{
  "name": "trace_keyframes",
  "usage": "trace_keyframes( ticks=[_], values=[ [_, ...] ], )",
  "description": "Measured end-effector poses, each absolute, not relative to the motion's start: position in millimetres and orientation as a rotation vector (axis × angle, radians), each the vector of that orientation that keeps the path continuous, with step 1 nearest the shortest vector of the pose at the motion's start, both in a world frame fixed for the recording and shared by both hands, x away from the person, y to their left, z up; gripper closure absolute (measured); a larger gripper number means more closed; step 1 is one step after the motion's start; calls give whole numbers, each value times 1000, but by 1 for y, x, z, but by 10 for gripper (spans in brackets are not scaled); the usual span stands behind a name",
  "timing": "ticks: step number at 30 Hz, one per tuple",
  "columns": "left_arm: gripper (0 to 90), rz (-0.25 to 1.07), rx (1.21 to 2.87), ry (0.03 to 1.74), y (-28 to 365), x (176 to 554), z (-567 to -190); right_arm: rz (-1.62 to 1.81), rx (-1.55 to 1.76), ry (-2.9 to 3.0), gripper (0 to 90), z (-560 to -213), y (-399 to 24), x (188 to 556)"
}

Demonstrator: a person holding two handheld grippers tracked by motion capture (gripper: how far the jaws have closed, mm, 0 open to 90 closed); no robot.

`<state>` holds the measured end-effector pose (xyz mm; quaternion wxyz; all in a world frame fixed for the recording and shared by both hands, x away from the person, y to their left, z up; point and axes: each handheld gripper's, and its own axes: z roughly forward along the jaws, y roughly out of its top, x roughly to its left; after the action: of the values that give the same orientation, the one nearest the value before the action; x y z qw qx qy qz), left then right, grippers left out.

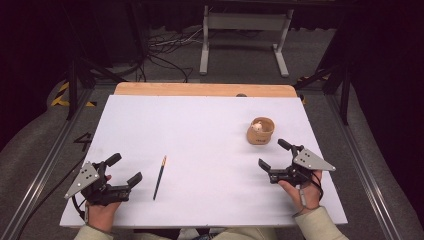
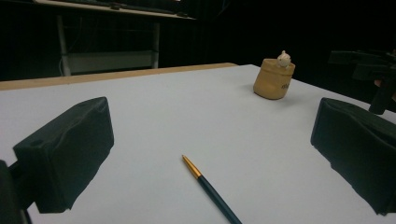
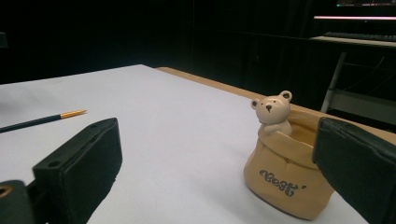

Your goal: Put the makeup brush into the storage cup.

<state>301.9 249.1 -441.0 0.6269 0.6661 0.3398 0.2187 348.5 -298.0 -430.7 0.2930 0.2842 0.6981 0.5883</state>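
A dark pencil with a gold end lies on the white table top, left of centre near the front. A tan bag-shaped holder with a small bear figure on its rim stands right of centre. My left gripper rests at the front left, held by a hand, jaws wide apart and empty. Between its black jaws the pencil lies close ahead, and the holder stands far off. My right gripper is open just below the holder, with the pencil to its left.
A wooden strip runs along the table's far edge. Beyond it stand a grey metal frame and loose cables on the floor. Dark stands flank both sides of the table.
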Motion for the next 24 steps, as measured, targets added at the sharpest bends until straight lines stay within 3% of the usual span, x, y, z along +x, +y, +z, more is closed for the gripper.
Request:
trace_keyframes(
  ticks=[24],
  values=[
    [0,502,1634,779,230,313,-427,1583,752,1864,11,-428,-299,349]
  ],
)
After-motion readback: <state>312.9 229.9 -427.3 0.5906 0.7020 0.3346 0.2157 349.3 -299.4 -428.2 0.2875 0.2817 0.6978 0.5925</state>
